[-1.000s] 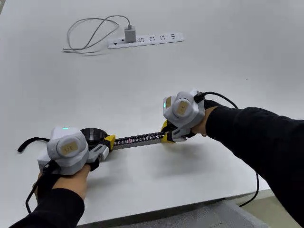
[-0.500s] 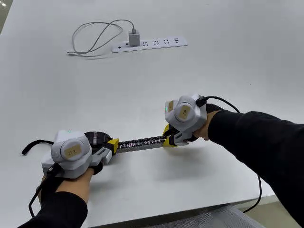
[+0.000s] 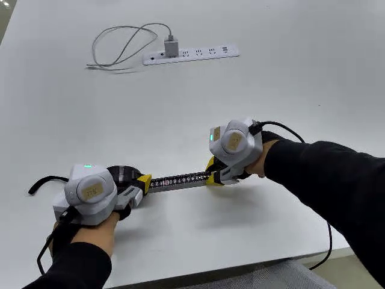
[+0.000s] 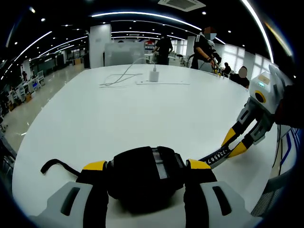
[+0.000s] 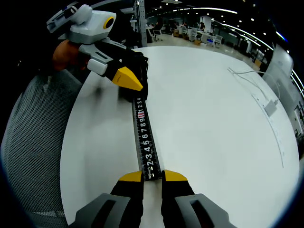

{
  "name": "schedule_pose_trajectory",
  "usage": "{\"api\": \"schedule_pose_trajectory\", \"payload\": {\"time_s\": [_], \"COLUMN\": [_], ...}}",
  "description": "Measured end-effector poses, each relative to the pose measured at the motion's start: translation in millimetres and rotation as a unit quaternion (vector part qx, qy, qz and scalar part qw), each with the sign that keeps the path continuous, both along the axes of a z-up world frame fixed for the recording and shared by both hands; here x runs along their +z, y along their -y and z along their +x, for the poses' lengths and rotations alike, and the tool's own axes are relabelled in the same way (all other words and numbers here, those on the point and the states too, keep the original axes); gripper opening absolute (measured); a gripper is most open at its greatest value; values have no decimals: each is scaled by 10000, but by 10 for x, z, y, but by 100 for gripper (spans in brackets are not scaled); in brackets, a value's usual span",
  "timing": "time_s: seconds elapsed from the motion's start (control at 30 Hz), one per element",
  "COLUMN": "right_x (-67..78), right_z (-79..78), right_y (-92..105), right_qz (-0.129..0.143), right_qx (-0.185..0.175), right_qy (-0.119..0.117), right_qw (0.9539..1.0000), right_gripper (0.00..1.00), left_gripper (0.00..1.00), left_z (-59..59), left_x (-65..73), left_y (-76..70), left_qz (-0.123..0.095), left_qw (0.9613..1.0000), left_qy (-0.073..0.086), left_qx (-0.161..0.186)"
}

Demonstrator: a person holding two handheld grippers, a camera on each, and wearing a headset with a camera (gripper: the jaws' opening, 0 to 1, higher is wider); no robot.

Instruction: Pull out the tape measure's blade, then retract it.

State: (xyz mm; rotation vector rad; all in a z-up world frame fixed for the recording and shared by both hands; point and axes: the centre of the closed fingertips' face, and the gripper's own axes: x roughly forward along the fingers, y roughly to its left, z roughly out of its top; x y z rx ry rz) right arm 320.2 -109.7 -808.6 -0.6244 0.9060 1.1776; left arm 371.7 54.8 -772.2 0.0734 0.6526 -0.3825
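We pick the power strip (image 3: 191,53) as our marker. The tape measure (image 3: 122,174) sits on the white table (image 3: 271,72), well apart from the power strip, on the side of it that is close to us. A charger (image 3: 171,46) with a white cord (image 3: 120,42) is plugged into the strip.

The head view shows both black sleeves, and a black strap (image 3: 39,180) that trails from the tape measure. It also shows the whole line from one gripper to the other.

The left gripper view looks over the tape measure toward the power strip (image 4: 161,82). Past the strip we see people standing in a big room with bright lights. The left gripper (image 4: 147,166) squeezes the round black tape measure (image 4: 145,180) from both sides with its yellow tips.

The right gripper view shows the numbers best. The blade (image 5: 145,137) is dark with white numbers, and one mark is red. The right gripper (image 5: 152,176) pinches the end of the blade between its yellow tips. In this view a gray mesh chair (image 5: 33,142) sits by the table edge, far from the power strip (image 5: 270,123).

The blade (image 3: 177,180) is pulled out a little way. It runs straight and flat on the table from the left gripper (image 3: 135,188) to the right gripper (image 3: 210,173).
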Motion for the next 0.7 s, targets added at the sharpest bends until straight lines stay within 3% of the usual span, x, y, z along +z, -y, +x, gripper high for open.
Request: {"api": "schedule_pose_trajectory", "payload": {"time_s": [0.7], "right_x": [-3], "right_z": [-8], "right_y": [-36], "right_qz": [8], "right_qx": [-46], "right_qy": [27], "right_qw": [10000], "right_gripper": [10], "left_gripper": [60], "left_z": [0], "left_x": [-4], "left_y": [2], "left_qz": [-11], "left_qw": [10000], "left_qy": [4], "left_qx": [-30]}}
